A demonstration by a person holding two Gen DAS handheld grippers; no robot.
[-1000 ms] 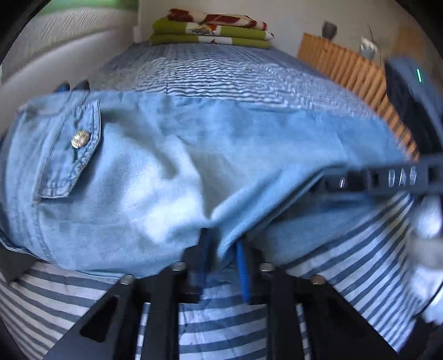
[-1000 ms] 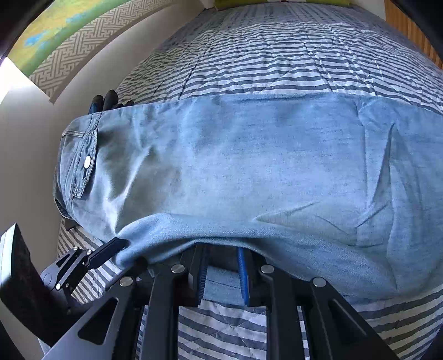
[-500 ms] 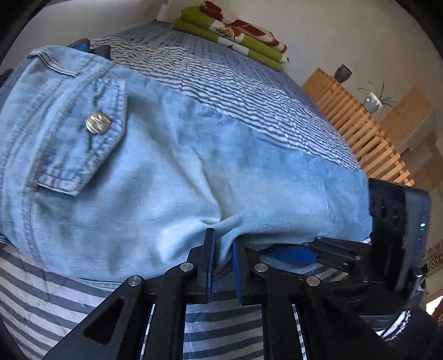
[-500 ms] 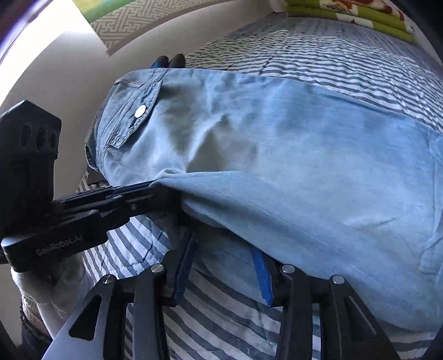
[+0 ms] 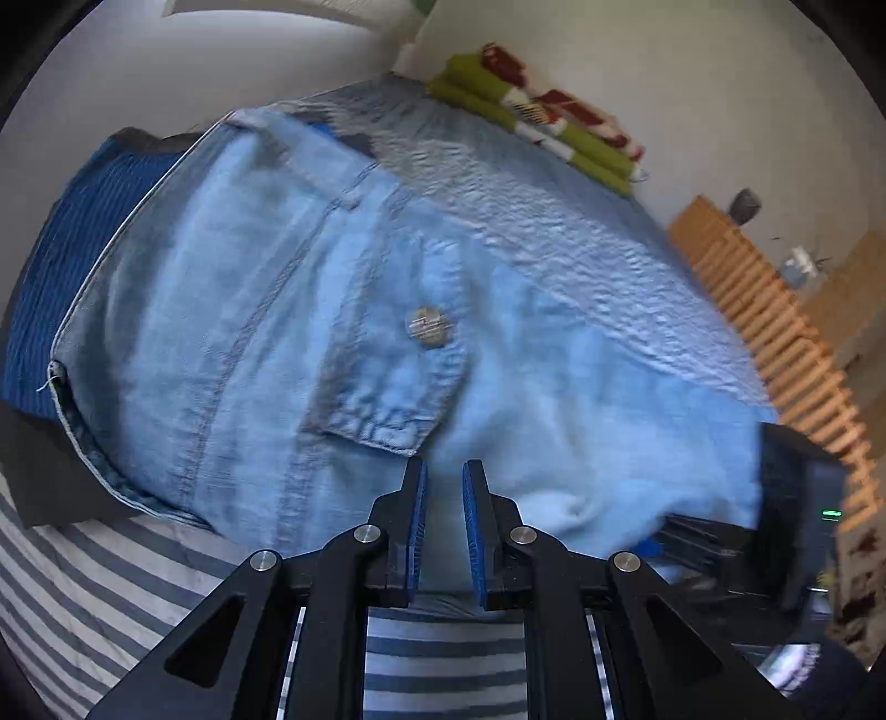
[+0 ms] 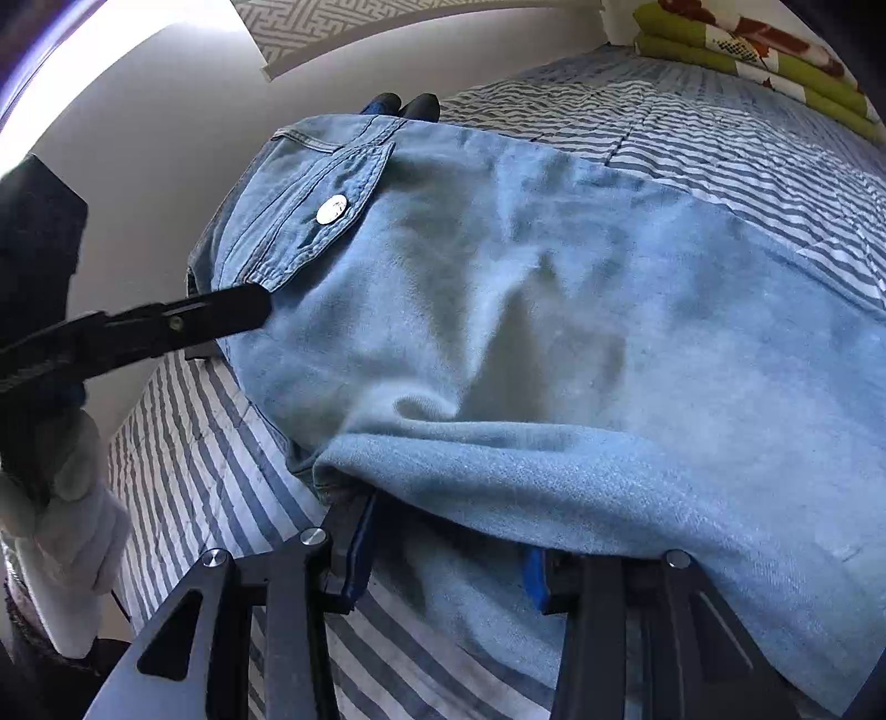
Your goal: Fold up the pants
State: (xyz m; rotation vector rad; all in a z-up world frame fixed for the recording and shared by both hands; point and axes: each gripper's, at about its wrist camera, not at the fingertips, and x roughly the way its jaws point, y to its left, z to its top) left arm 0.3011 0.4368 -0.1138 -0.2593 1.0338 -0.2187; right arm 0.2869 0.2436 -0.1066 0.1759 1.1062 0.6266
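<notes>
Left gripper point(image 5: 443, 487): black linkage arms, silver pivot screws, blue finger pads. Right gripper point(image 6: 443, 548) alike. White glove point(image 6: 66, 531) on hand.

My bed is covered by a blue-and-white striped quilt point(image 6: 720, 138) that runs toward the far wall. At its head lies a stack of folded green blankets point(image 5: 531, 130) with a red-and-white patterned one on top. Beside the bed on one side stands a slatted wooden frame point(image 5: 775, 327), and past it I can make out a dark pot point(image 5: 745, 206) and a small plant, both blurred. On the other side, a wall hanging with a grey geometric border point(image 6: 354, 25) hangs on the pale wall. A dark blue ribbed garment point(image 5: 61, 277) lies at the bed's edge.
</notes>
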